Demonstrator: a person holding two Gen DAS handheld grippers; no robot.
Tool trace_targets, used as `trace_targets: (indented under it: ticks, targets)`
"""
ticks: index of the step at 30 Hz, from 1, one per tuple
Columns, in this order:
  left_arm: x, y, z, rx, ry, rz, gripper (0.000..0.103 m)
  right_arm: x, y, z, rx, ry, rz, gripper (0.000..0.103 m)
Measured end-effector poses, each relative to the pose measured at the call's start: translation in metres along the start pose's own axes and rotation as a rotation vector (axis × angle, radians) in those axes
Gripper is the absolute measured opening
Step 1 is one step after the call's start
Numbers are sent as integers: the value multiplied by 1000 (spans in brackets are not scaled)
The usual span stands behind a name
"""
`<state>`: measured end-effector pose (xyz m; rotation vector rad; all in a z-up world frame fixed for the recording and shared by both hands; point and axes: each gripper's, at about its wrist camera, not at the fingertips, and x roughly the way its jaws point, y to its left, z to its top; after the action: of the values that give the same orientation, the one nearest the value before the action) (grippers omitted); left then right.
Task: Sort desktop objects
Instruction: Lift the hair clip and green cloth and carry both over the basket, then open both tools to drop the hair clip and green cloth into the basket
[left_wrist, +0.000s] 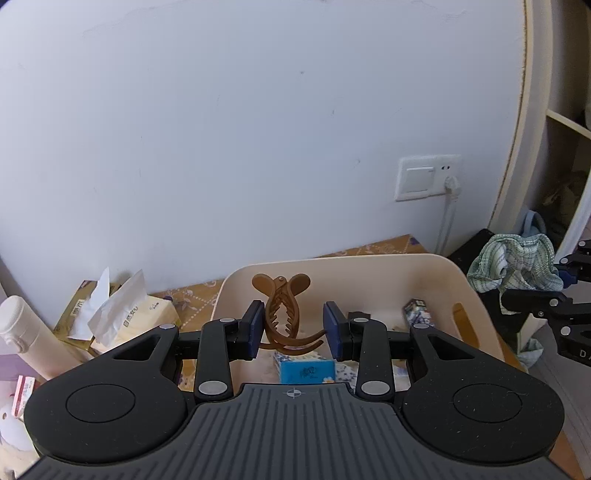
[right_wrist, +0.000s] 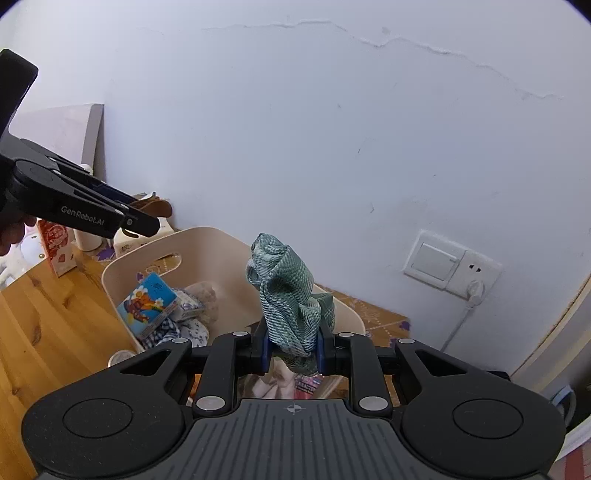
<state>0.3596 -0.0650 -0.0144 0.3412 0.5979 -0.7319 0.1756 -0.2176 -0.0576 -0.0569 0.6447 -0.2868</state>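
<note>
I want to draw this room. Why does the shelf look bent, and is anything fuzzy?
Left wrist view: the fisheye lens curves the shelf at the edge; the hair clip is sharp. Right wrist view: corners go dark, the green cloth looks crisp, the wall evenly lit, no glare.

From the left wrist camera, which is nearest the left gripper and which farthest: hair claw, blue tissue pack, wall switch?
1. Brown hair claw: between the left gripper's pads, against the left one.
2. Blue tissue pack: just below, inside the cream bin.
3. Wall switch: far back, upper right.
</note>
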Motion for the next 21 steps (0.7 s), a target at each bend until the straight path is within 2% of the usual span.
trace_targets:
  ticks: [6,16,19,21]
  targets:
    - [25,1,-1,-15,38,-1,35,29,-1,4,20,34,13,22]
    - [54,-12,-7,16,88,-22,35,71,1,0,45,126,12,24]
    - [60,-12,-10,20,108,-22,35,78,0,-2,54,147,10,28]
    - [64,-12,-12,15,125,-19,35,81,-1,-5,64,157,9,38]
